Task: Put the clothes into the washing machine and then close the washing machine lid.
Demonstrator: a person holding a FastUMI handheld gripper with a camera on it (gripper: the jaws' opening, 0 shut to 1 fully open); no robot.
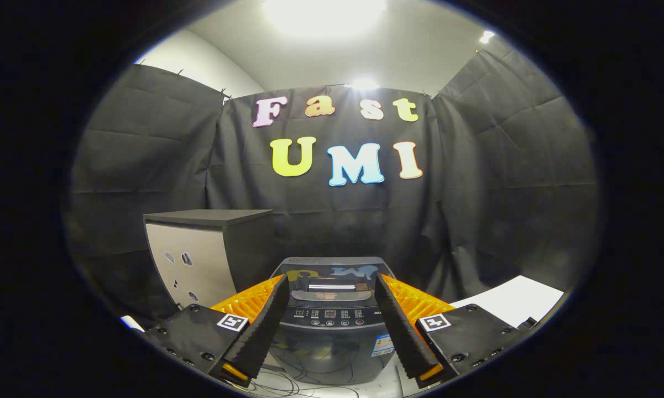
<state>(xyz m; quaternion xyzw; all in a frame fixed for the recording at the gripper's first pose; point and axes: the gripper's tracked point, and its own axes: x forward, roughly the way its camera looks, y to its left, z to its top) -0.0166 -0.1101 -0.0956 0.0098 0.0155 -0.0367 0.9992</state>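
Note:
A dark grey top-loading washing machine (332,345) stands just ahead of my gripper (330,281), seen through the gap between the two fingers. Its glossy lid (332,270) lies flat and down on the top, with a handle recess at its front edge. A control panel (332,317) with a row of buttons runs below the lid. The fingers are spread wide apart, open, with nothing between them, and they touch nothing.
A low cabinet (207,254) with a pale front and dark top stands to the left of the machine, against the black cloth wall. A white flat surface (517,301) lies to the right. Thin cables (287,386) trail on the floor in front.

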